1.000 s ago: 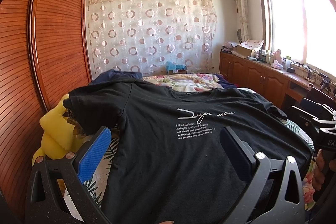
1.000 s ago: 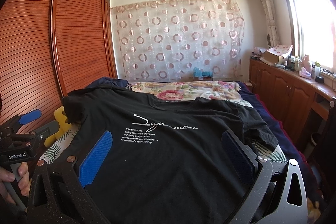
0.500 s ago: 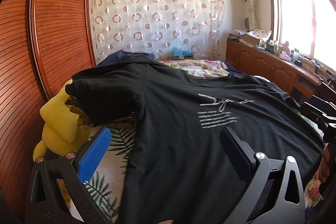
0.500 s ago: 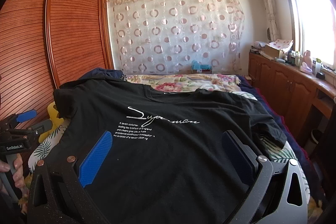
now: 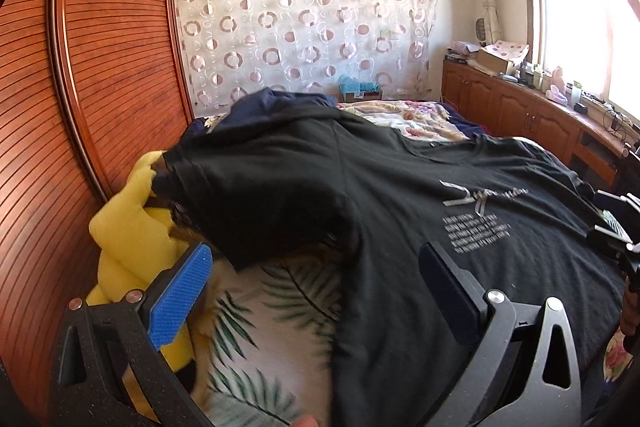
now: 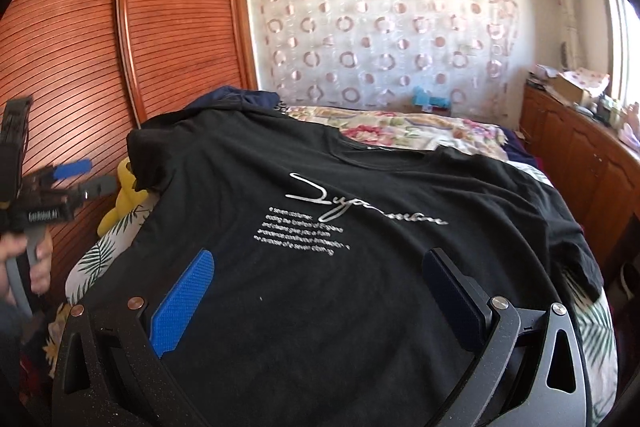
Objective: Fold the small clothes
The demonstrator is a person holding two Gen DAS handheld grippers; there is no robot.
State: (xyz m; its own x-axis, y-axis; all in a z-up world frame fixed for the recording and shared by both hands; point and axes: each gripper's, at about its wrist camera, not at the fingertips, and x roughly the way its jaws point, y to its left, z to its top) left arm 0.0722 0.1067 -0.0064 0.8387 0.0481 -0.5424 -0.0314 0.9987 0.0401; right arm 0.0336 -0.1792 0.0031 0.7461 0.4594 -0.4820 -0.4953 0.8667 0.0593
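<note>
Left gripper (image 5: 316,267): jaws spread wide, nothing between them, hovering over the t-shirt's left side edge; one blue pad (image 5: 180,299) sits over the leaf-print sheet (image 5: 256,331), the other finger over black fabric. Right gripper (image 6: 320,279): also spread wide, nothing gripped, both fingers over the lower front of the shirt. Can't tell from either wrist view whether the fingertips touch the cloth.

Black t-shirt (image 6: 360,267) lies face up, spread across the bed, white script logo and small text block (image 6: 308,231) on the chest, collar toward the far end. Its left sleeve (image 5: 256,195) is draped over a yellow plush toy (image 5: 128,227) wedged between the bed and the wooden louvred wardrobe (image 6: 80,67). The right sleeve (image 6: 576,243) hangs toward the bed's right edge.

From the right wrist view the left gripper shows at the far left, handle in the person's left hand (image 6: 38,259). From the left wrist view only a sliver of the right gripper's body shows at the right edge.

Beyond the shirt: a dark navy garment (image 5: 280,103) near the top left, a floral quilt (image 6: 400,131), then a circle-patterned curtain (image 6: 380,27). Wooden cabinets (image 5: 520,107) run under the window on the right
</note>
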